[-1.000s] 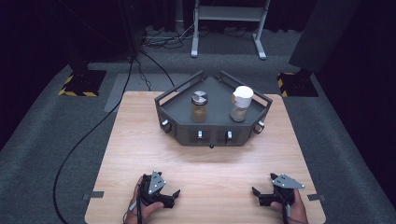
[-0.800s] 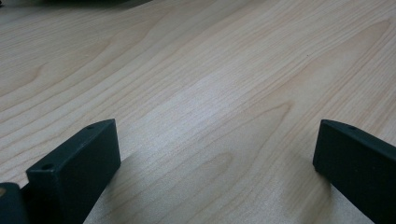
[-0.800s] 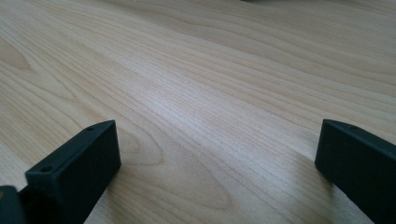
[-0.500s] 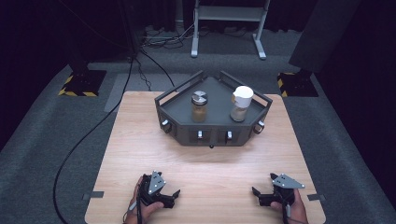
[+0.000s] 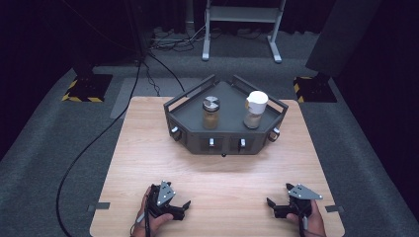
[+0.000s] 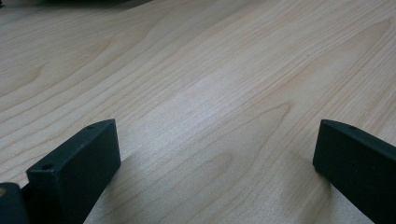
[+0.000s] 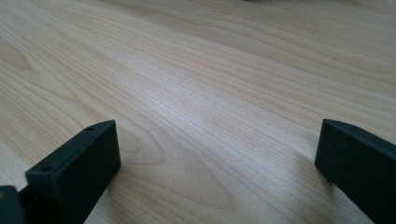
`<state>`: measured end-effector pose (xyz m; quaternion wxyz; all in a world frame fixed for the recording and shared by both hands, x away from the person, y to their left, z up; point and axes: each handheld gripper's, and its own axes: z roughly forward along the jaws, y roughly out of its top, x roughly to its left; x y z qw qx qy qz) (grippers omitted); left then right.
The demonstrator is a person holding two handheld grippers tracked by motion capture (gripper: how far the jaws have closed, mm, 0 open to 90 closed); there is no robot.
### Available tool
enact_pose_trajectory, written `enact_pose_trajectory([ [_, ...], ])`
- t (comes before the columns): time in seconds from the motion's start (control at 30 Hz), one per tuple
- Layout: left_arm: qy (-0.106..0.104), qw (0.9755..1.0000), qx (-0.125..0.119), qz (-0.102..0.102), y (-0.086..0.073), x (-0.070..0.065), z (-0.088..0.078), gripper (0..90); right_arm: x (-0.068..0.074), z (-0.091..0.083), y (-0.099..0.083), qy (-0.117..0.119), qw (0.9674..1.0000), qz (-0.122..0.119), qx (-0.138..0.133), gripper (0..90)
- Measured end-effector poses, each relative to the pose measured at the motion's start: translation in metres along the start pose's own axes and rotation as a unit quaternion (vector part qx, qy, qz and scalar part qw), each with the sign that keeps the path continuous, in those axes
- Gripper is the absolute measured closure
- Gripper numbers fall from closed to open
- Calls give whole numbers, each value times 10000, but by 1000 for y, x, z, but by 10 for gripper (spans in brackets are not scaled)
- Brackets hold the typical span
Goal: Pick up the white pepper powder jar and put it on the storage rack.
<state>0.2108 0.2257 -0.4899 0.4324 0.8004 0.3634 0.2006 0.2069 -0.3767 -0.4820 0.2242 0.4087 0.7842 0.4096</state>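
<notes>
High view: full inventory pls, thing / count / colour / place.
Table: 1, light wood, centre of the view.
Tray: 1, dark grey with railed sides, far middle of the table.
Jar with metal lid: 1, brownish contents, upright on the tray's left part.
Jar with white cap: 1, pale brown contents, upright on the tray's right part.
Stand: 1, light grey metal, floor beyond the table.
Hazard-striped bases: 2, black with yellow and black edges, floor left and right of the table.
Cables: several, black, floor at left and behind.
Left gripper: 1, black, near edge at left, jaws apart.
Right gripper: 1, black, near edge at right, jaws apart.
</notes>
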Motion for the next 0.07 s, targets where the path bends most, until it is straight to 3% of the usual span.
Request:
enact_pose_trajectory([
  [0.07,0,10000,1,-7,0,0,0,8,0,0,0,0,10000,-1,1,0],
])
